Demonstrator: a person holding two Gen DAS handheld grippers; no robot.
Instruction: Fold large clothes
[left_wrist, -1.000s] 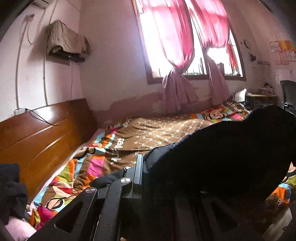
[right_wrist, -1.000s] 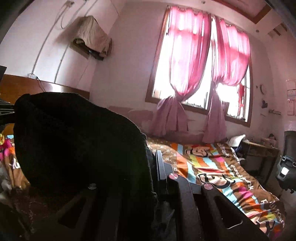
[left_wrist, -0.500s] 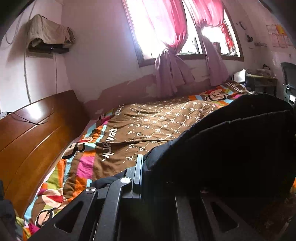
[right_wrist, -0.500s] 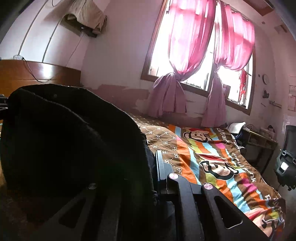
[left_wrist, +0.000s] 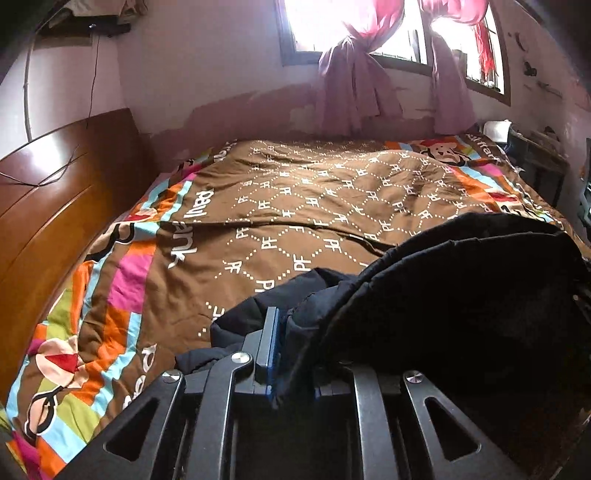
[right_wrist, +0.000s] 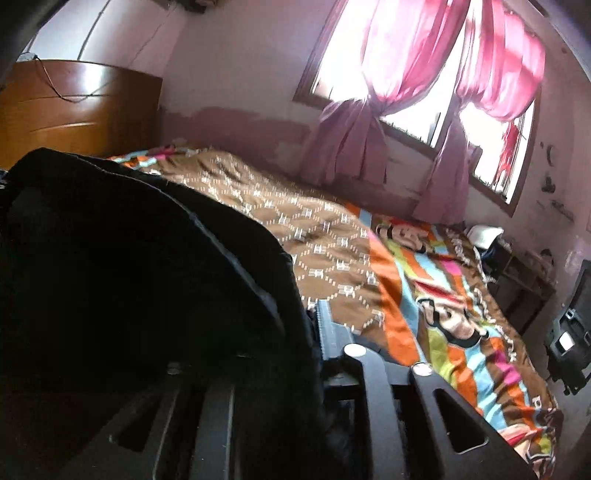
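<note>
Left tool (left_wrist: 291, 332) and right tool (right_wrist: 314, 325) were opening, the black jacket (left_wrist: 461, 295) between their jaws. It draped over the bed (left_wrist: 295, 206).

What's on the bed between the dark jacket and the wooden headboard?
Only the patterned bedspread, with nothing lying on it. The left wrist view shows that stretch from the dark jacket across to the wooden headboard.
</note>
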